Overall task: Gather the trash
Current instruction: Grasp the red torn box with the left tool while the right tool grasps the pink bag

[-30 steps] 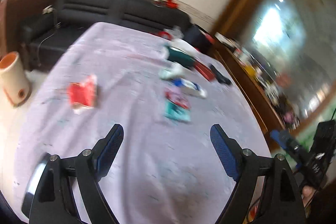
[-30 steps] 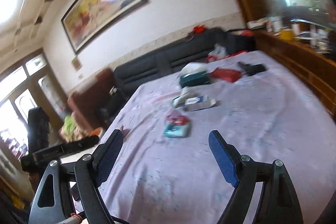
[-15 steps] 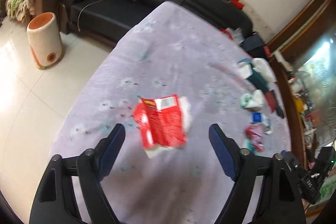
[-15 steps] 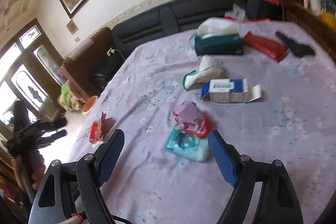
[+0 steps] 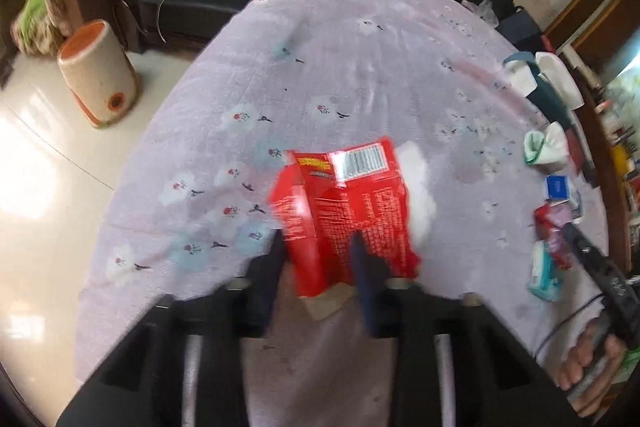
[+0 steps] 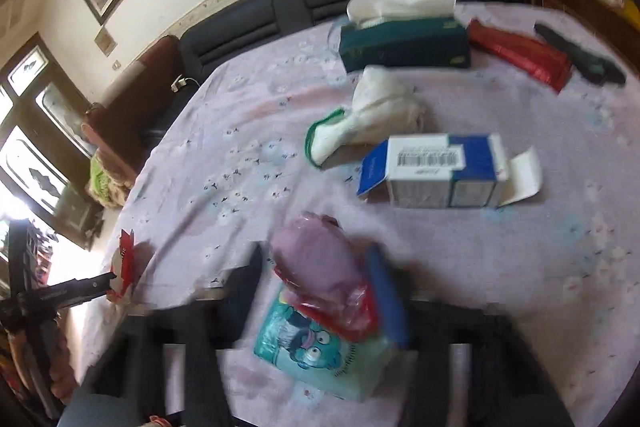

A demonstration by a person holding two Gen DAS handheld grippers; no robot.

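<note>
Across the table, every piece of trash lies uncollected. Near its left edge, the left gripper is closing around a red packet. Toward the front edge, the right gripper is closing around a red wrapper lying on a teal pack. Only barcodes are legible; the print is blurred.

No wording can be read anywhere. The red wrapper bears a barcode and blurred print; the blue-and-white carton, just beside the white cloth, carries a barcode too.
</note>
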